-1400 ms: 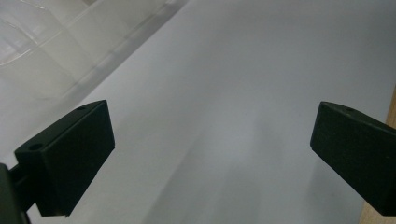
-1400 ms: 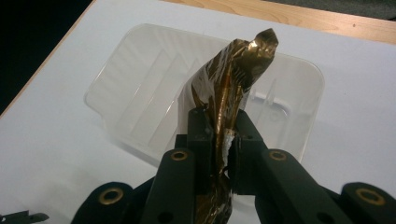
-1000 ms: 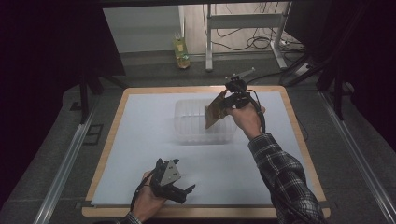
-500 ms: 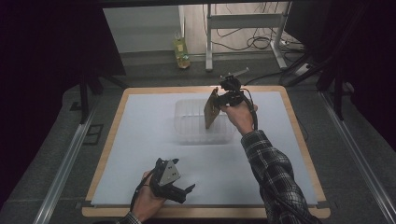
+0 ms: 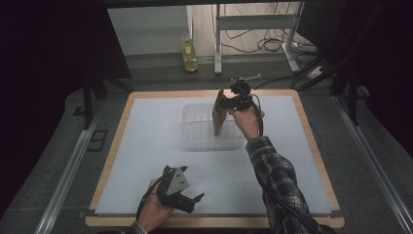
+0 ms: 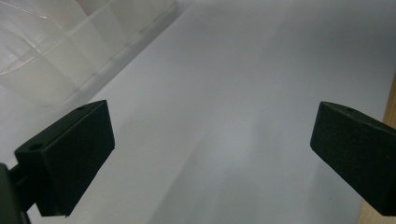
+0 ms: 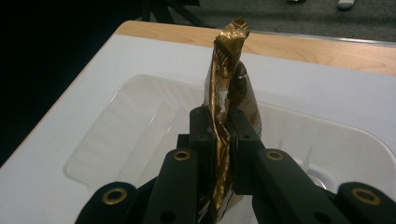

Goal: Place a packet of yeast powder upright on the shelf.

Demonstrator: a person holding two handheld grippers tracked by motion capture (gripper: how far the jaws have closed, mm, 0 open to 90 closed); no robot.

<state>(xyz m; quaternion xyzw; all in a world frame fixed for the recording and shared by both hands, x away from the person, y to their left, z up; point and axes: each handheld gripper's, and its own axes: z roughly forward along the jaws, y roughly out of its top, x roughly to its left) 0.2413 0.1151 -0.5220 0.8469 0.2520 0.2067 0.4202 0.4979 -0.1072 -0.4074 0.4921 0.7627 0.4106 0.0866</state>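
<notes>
My right gripper [image 5: 225, 105] is shut on a gold foil packet [image 5: 218, 114], held upright by its edge above a clear plastic tray [image 5: 195, 134] at the back middle of the table. In the right gripper view the packet [image 7: 226, 79] stands pinched between the jaws [image 7: 223, 128], with the tray [image 7: 140, 121] below it. My left gripper [image 5: 192, 201] rests near the table's front edge, open and holding nothing. In the left gripper view its fingers [image 6: 70, 154] stand wide apart over the white mat, and a corner of the tray [image 6: 60, 51] shows at the upper left.
A white mat [image 5: 146, 161] covers the wooden table [image 5: 311, 146]. A yellow-green bottle [image 5: 189, 54] stands on the floor beyond the table, near a metal frame [image 5: 253, 22] and cables. Dark stands flank both sides.
My right gripper has carried the packet a little farther back and more upright over the tray. The left gripper has stayed put.
</notes>
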